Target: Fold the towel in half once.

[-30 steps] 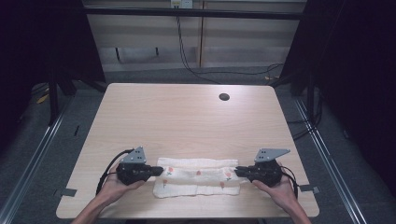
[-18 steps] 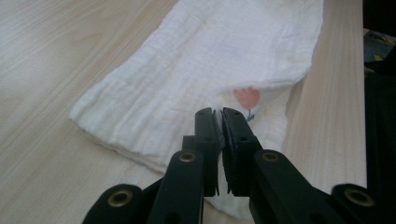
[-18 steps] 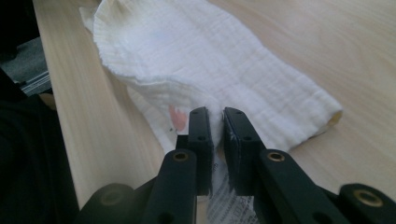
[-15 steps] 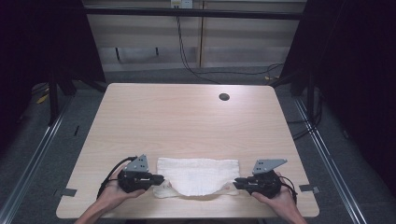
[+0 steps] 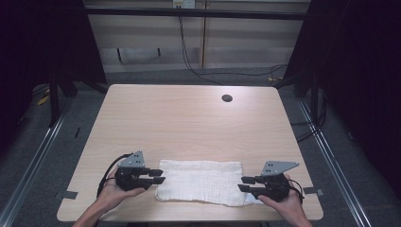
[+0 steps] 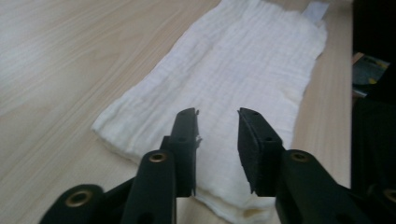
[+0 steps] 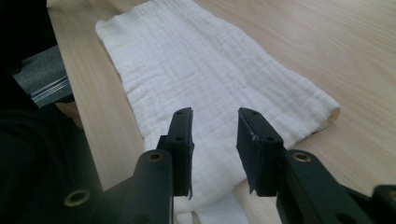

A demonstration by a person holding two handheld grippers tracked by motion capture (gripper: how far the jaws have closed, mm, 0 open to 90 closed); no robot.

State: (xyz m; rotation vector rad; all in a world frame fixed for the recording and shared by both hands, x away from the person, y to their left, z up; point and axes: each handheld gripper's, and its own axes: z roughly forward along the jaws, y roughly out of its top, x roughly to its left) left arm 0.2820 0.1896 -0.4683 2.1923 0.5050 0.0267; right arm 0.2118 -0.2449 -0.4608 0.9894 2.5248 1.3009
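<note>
High view sets both parted grippers, just opening, at the cloth (image 5: 199, 181); left gripper view reveals its tag (image 6: 315, 11)

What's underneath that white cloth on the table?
The folded white cloth lies flat on the wooden table, whose bare top shows on every side. Its own lower layers peek out at the edges; anything between or beneath them is covered.

You're in a lab-style recording booth: a bare wooden table (image 5: 189, 123) with a cable hole (image 5: 227, 98), black curtains (image 5: 359, 71), metal frame rails (image 5: 33, 156), cables (image 5: 189, 56) trailing across grey floor.
</note>
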